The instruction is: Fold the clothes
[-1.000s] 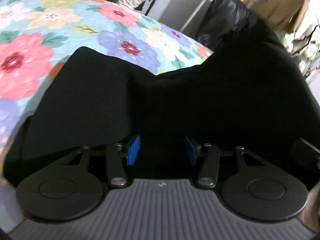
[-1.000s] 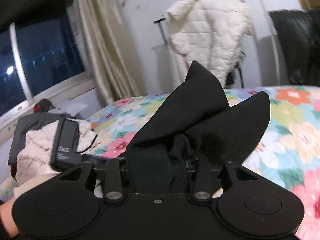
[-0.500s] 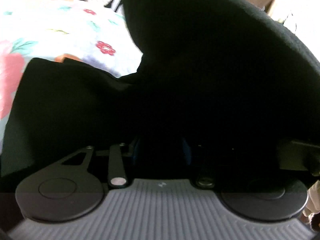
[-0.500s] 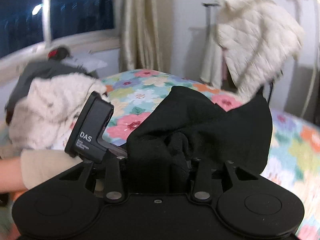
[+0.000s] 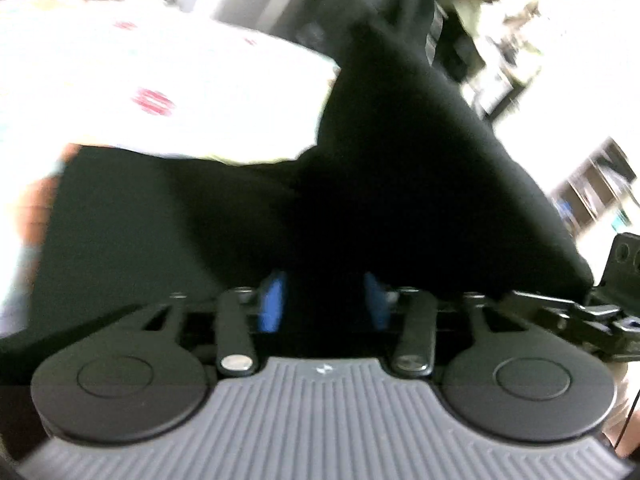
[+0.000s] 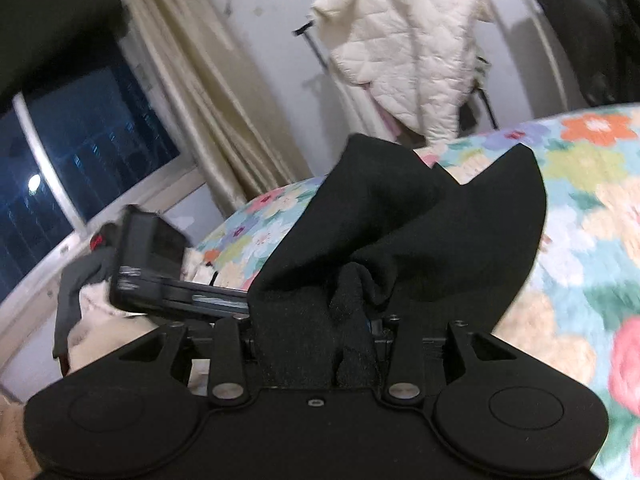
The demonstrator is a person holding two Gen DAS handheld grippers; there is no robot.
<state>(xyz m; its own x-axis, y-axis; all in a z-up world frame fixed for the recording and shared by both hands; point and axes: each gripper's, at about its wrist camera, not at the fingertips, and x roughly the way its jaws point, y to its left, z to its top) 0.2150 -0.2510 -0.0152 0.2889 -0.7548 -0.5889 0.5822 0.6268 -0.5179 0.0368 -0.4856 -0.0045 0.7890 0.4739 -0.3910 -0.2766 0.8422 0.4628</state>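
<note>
Left gripper: blue pads stand apart with the black garment lying dark between them. Whether they pinch cloth I cannot tell; a second ago the pads were plainly clear of it.
Right gripper: clamped on a bunched wad of the garment, as in both earlier views.
Garment position: raised off the floral bedspread, with two flaps standing up ahead of the right gripper.
Change: in the left view a flat spread has risen into a peak. The left view has also swung and blurred — the piece is being carried.
Reading for task: a fold looks to be under way, with one part drawn up over the rest; no finished fold shows.
Surroundings: a white quilted jacket hangs behind.
</note>
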